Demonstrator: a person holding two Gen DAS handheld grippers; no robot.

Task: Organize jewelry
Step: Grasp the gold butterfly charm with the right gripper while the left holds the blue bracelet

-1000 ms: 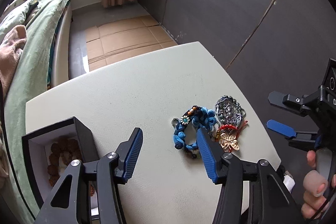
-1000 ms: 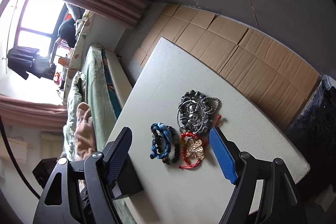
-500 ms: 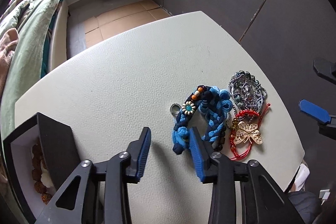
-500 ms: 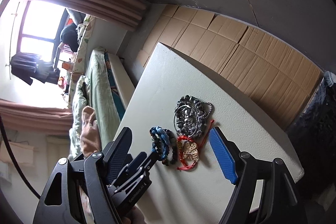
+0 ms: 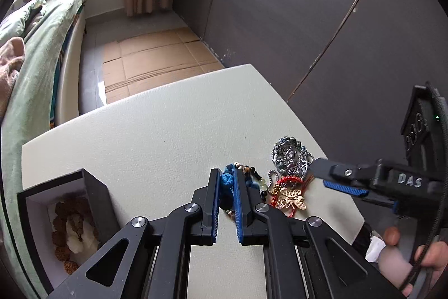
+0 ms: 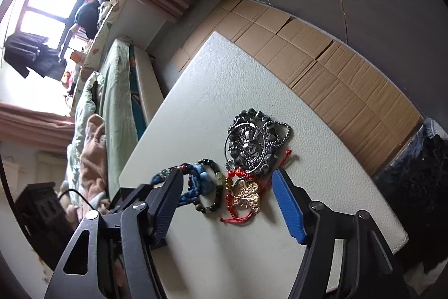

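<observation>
Pinching the blue braided bracelet [image 5: 227, 181] on the table [image 5: 156, 131], our left gripper [image 5: 225, 182] is closing; brown beads [image 5: 70, 229] already boxed [image 5: 95, 187]; our right gripper [image 6: 224, 187], half-open and narrowing, straddles the butterfly bracelet [image 6: 246, 195].

Daylight from the window [image 6: 47, 7] lights the room evenly; the window itself is blown out to white glare in the right wrist view, while the dark wall [image 5: 294, 18] stays dim. The pale counter [image 5: 156, 136] is evenly bright, with only soft, faint shadows under the jewelry [image 6: 246, 159]. Both views are sharp in the middle, with strong fisheye bending toward the edges, black vignette in the corners, and a tilted horizon in the right wrist view.
</observation>
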